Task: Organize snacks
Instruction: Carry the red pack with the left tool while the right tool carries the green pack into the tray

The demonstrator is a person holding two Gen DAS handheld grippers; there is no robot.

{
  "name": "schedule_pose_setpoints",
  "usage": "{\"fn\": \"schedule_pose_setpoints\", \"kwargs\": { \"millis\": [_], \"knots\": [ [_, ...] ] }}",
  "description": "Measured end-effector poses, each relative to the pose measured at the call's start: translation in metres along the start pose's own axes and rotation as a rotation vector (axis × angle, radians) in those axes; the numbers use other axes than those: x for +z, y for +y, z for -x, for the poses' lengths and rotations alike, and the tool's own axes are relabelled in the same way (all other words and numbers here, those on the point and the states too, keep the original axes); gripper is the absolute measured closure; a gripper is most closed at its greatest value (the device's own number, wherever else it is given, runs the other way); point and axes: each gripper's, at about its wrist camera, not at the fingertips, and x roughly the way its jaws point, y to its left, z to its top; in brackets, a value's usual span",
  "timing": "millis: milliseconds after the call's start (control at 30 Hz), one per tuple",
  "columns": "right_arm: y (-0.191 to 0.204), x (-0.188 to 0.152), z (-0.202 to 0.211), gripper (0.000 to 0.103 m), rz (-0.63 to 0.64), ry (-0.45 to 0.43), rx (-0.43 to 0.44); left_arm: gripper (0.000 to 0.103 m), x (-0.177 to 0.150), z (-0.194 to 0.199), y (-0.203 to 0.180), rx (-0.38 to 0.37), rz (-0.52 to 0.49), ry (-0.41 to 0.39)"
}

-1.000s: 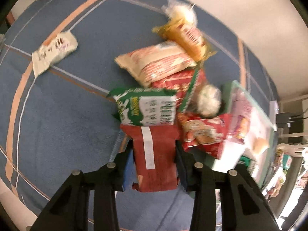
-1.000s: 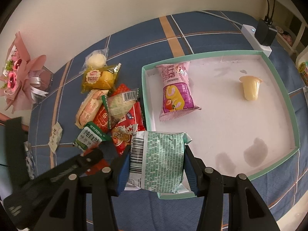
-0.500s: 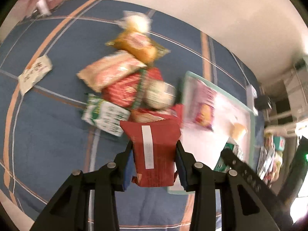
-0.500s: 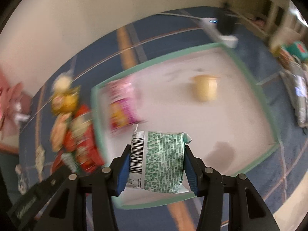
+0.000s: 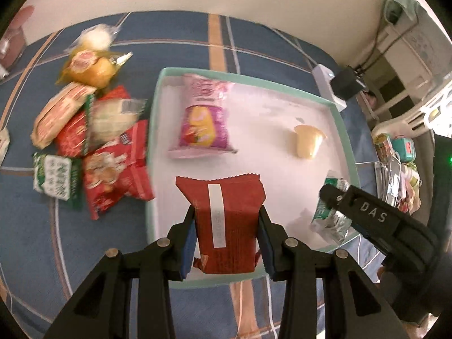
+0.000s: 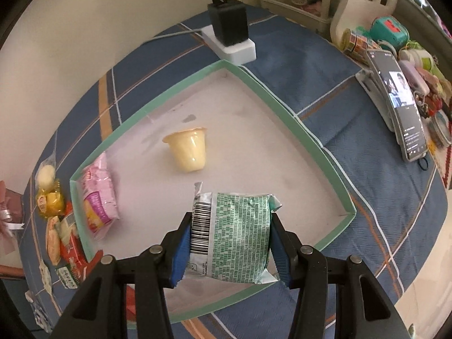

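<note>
Grippers both hold packets over the tray: left gripper clamps a red packet, right gripper a green packet.

Lying inside the tray: a chip bag near its left wall and a jelly cup toward the middle. Sitting heaped on the tablecloth just outside the tray's left wall, a snack pile. Resting beyond the tray's far corner, a power strip; standing off past its right wall, a phone.
</note>
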Motion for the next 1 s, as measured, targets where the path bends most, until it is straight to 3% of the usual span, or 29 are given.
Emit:
{"fn": "schedule_pose_setpoints", "kwargs": {
  "millis": [200, 333, 400, 433, 500, 600, 767, 1000],
  "knots": [
    [0.002, -0.001, -0.011, 0.049, 0.013, 0.025, 0.001, 0.061, 0.005, -0.008, 0.001, -0.003, -0.01, -0.013],
    [0.004, 0.001, -0.014, 0.049, 0.018, 0.026, 0.001, 0.038, 0.008, -0.001, 0.001, 0.009, -0.015, -0.041],
    [0.006, 0.001, -0.014, 0.047, 0.023, 0.02, 0.006, 0.037, 0.009, 0.004, 0.003, 0.016, -0.009, -0.046],
    [0.006, 0.001, -0.013, 0.044, 0.025, 0.017, 0.008, 0.035, 0.009, 0.005, 0.005, 0.022, -0.002, -0.044],
    [0.008, 0.0, -0.013, 0.02, 0.034, 0.011, 0.017, 0.029, 0.011, 0.007, 0.01, 0.035, 0.023, -0.043],
    [0.013, -0.001, -0.016, 0.013, 0.056, 0.012, 0.03, 0.022, 0.013, 0.011, 0.025, 0.066, 0.082, -0.04],
    [0.028, -0.006, -0.018, 0.0, 0.107, 0.011, 0.038, 0.014, 0.015, 0.019, 0.053, 0.175, 0.165, -0.049],
    [0.06, -0.02, -0.005, 0.0, 0.202, -0.026, 0.091, 0.007, 0.018, 0.028, 0.096, 0.385, 0.192, -0.058]
  ]
}}
